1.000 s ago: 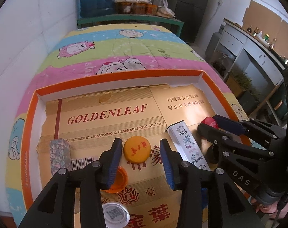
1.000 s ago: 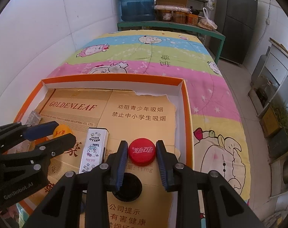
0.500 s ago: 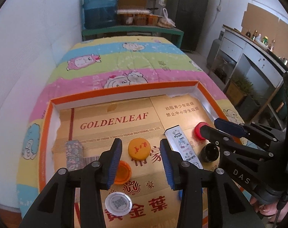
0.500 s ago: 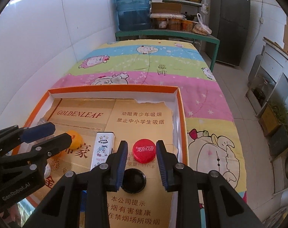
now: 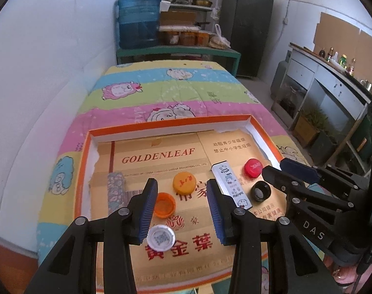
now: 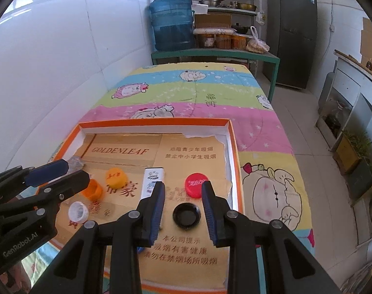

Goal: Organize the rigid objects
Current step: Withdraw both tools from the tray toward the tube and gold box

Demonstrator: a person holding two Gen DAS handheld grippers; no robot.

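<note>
Both wrist cameras look steeply down and forward along their own fingers from close above the orange tray (image 5: 166, 124) (image 6: 154, 122). Left view sits leftward, right view rightward. Both views share the tray and the striped blanket (image 5: 166, 90) (image 6: 198, 90) beyond it.

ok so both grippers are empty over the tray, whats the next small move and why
Probably lower the right gripper onto the black cap. Its open jaws already frame that cap, which lies loose and apart from the red cap and the white tin, so a short descent should bracket it cleanly.
</note>
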